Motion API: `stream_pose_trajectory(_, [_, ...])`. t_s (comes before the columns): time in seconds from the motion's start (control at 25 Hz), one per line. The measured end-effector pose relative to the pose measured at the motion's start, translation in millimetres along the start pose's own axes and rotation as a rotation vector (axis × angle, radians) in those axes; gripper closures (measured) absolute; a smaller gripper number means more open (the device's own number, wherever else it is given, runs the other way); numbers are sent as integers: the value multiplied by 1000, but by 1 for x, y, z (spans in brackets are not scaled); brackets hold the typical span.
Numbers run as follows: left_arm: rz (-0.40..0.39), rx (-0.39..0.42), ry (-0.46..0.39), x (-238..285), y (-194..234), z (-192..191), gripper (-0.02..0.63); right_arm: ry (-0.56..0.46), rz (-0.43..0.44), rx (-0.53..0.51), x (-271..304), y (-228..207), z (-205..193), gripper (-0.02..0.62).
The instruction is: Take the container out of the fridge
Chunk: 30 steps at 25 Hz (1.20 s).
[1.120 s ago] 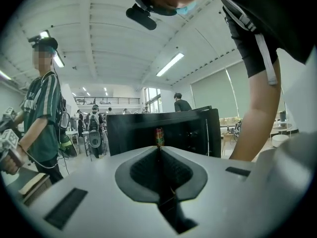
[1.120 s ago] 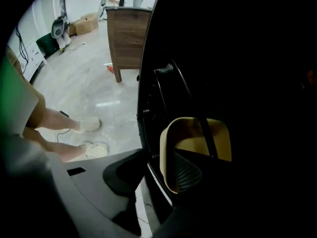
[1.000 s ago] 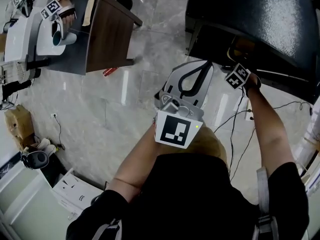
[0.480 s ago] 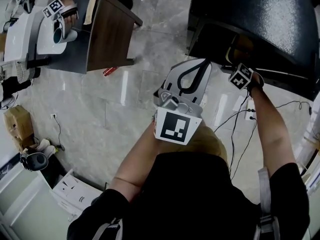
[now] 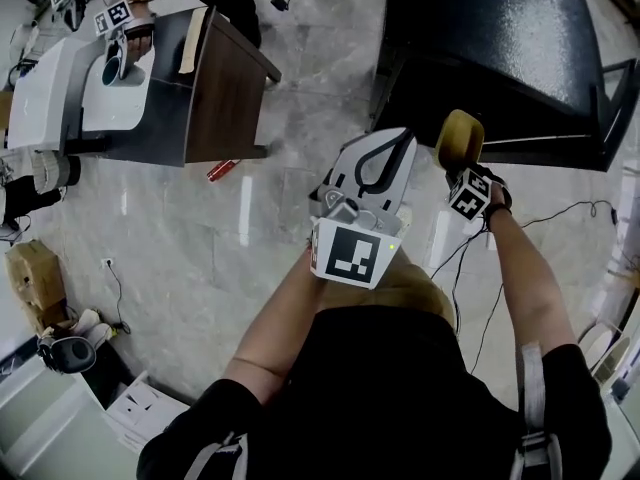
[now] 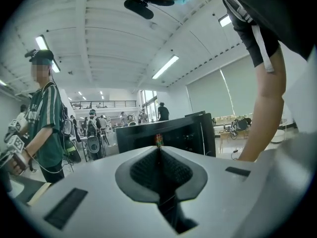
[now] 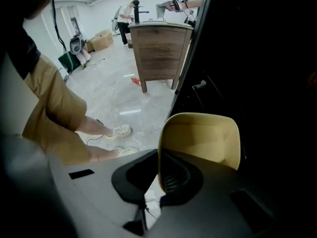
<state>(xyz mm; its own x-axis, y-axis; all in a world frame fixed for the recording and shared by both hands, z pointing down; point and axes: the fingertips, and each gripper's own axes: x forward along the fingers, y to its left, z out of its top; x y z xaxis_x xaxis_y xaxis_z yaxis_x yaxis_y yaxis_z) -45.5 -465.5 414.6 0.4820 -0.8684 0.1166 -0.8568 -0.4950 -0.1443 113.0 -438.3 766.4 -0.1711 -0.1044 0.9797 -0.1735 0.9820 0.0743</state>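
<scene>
At the front of the black fridge (image 5: 500, 58), my right gripper (image 7: 159, 175) pinches the rim of the yellow container (image 7: 200, 140) (its inside looks bare); my left gripper (image 6: 158, 150) is closed on nothing.

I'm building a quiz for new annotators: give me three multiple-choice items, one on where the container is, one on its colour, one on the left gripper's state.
1. Where is the container relative to the fridge? A on top of it; B held at its front by the right gripper; C behind it.
2. What colour is the container? A red; B yellow; C blue.
3. How are the left gripper's fingers? A wide apart; B clamped on the container; C together, nothing between.
Answers: 1 B: the right gripper view shows its fingers pinching the container's wall by the dark fridge. 2 B: both views show yellow. 3 C: its own view shows the fingers meeting, empty.
</scene>
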Motion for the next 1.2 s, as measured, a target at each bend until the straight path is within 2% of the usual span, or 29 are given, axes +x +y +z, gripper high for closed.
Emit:
stream_pose_trajectory(0.12, [-27, 55, 1, -15, 3, 8, 581, -45, -22, -6, -17, 23, 15, 557])
stream_pose_trajectory(0.24, [-52, 69, -15, -29, 1, 23, 581, -115, -74, 25, -51, 37, 36, 557])
stream_pose_trajectory(0.56, [-108, 98, -90, -63, -10, 59, 581, -377, -289, 173, -157, 56, 103, 557])
stream_pose_trajectory(0.68, [-103, 63, -118, -70, -4, 65, 581, -479, -353, 220, -193, 58, 127, 557])
stream_pose_trajectory(0.88, [-101, 28, -179, -85, 9, 87, 581, -671, -450, 378, -263, 62, 159, 557])
stream_pose_trajectory(1.2, [-134, -25, -215, -83, -2, 99, 581, -885, -647, 511, -360, 58, 169, 557])
